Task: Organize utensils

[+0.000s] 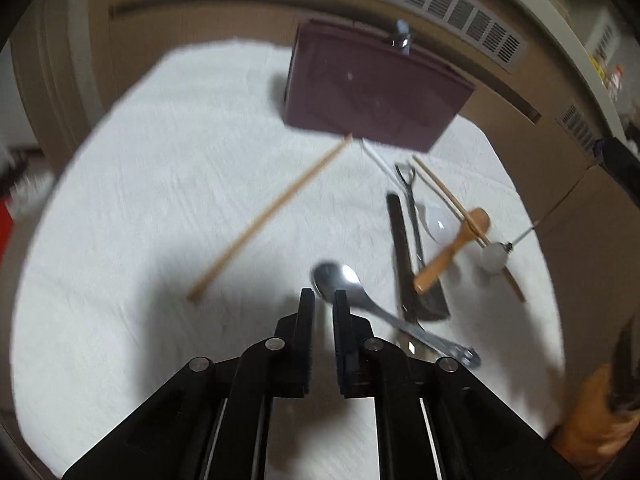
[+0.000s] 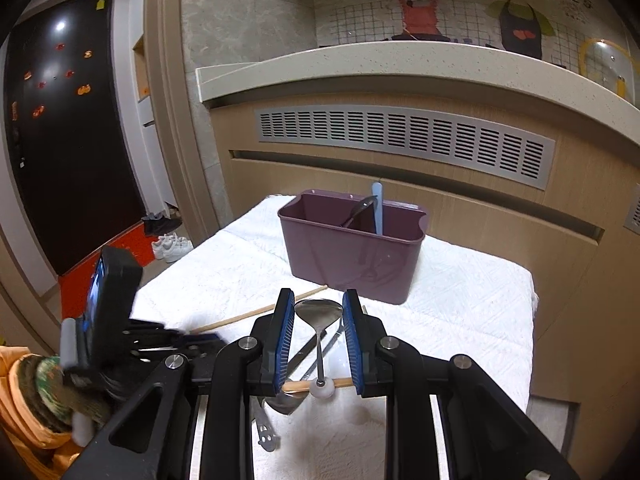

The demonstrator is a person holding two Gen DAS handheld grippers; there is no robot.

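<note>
A purple utensil bin (image 1: 372, 92) (image 2: 352, 248) stands at the far side of the white-clothed table (image 1: 160, 200) (image 2: 460, 312); a dark spoon (image 2: 358, 210) and a light blue handle (image 2: 378, 208) stand in it. My left gripper (image 1: 323, 300) hovers with its jaws slightly apart and empty, just left of a metal spoon (image 1: 340, 280). My right gripper (image 2: 317, 308) is open above a small ladle with a white ball end (image 2: 320, 316). A loose chopstick (image 1: 272, 216) (image 2: 260, 314) lies left of the pile.
The pile right of the left gripper holds a black spatula (image 1: 404, 248), a wooden spoon (image 1: 452, 248), a pair of chopsticks (image 1: 448, 196), a white spoon (image 1: 436, 222) and a thin metal utensil (image 1: 412, 200). A wooden cabinet with a vent (image 2: 400, 140) stands behind the table.
</note>
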